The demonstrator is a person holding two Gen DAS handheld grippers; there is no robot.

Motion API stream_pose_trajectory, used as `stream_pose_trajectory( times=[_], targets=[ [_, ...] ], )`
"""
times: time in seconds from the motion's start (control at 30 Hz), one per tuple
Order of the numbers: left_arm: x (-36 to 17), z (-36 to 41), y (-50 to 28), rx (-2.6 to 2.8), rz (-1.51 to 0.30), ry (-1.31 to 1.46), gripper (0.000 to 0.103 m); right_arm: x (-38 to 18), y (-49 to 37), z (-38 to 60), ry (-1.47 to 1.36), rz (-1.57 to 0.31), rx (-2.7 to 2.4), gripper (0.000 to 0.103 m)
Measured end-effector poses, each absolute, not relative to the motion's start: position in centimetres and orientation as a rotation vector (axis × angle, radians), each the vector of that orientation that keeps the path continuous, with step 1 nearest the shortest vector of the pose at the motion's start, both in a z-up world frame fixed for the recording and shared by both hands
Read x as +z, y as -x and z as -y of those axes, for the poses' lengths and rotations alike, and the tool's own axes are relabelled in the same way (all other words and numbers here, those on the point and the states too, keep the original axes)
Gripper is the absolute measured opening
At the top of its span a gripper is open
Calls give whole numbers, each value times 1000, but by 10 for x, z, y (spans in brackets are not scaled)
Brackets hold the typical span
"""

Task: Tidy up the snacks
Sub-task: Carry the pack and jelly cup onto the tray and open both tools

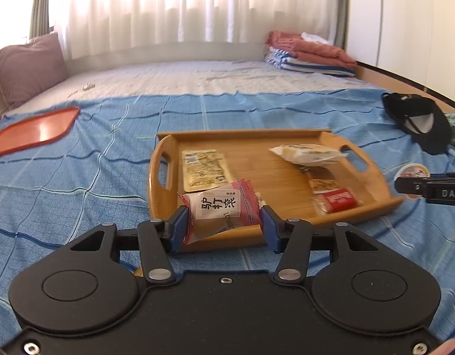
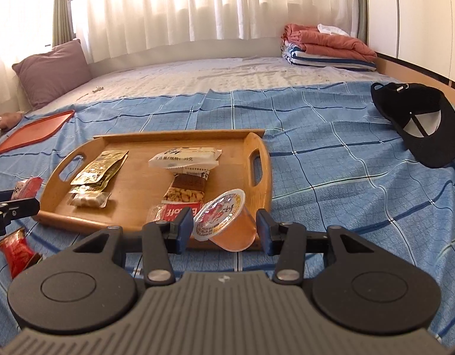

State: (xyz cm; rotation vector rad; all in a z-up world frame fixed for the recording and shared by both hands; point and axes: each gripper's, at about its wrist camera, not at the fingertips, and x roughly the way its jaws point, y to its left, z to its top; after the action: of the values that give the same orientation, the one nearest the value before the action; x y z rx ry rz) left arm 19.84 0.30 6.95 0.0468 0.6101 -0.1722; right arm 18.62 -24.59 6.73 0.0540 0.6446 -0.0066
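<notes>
**On bed, over wooden tray: both grippers loaded, snacks pending drop-off**

Over near edge of wooden tray (image 1: 375, 174), left gripper (image 1: 224, 222) pinches a pink-and-white snack packet (image 1: 220, 207) betw. its blue pads; wrapper bulges out above and below the pads, so grip is on the packet's sides. Packet is held clear of the bedspread, overlapping tray's near rim in view. Judgement: it is carried toward the tray for sorting w/ the others.

Right gripper (image 2: 224, 227) clamps a jelly cup (image 2: 227, 222), tilted, foil lid facing the camera's upper left, orange body toward lower right. Pads sit on either side of cup; contact on right pad looks light, can't confirm firm hold. Cup hangs just in front of tray's near right corner.

Tray contents, right wrist view: gold foil packets (image 2: 100, 168) at left, white wrapped bar (image 2: 183, 156) mid-back, peanut bar (image 2: 184, 192) and red biscuit pack (image 2: 174, 211) near front. Grouping suggests like-with-like layout, judged only.

Off-tray items: red candy wrapper (image 2: 17, 251) on blue checked bedspread (image 2: 345, 177), left of tray, near left gripper. Red plastic lid (image 1: 32, 133) lies well apart, far left. Black cap (image 2: 419, 124) at right, not task-related.

Risk: tilted cup may slip if released high; packet is soft, low risk.
</notes>
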Motion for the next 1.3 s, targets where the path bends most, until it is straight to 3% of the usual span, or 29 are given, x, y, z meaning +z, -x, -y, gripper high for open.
stream_pose_trajectory(
  times=[0.67, 1.3],
  targets=[
    [25, -10, -262, -121, -702, -42, 50, 34, -273, 247, -60, -742, -33, 51],
    [13, -5, -280, -123, -704, -41, 51, 17, -285, 241, -85, -727, -16, 52]
  ],
)
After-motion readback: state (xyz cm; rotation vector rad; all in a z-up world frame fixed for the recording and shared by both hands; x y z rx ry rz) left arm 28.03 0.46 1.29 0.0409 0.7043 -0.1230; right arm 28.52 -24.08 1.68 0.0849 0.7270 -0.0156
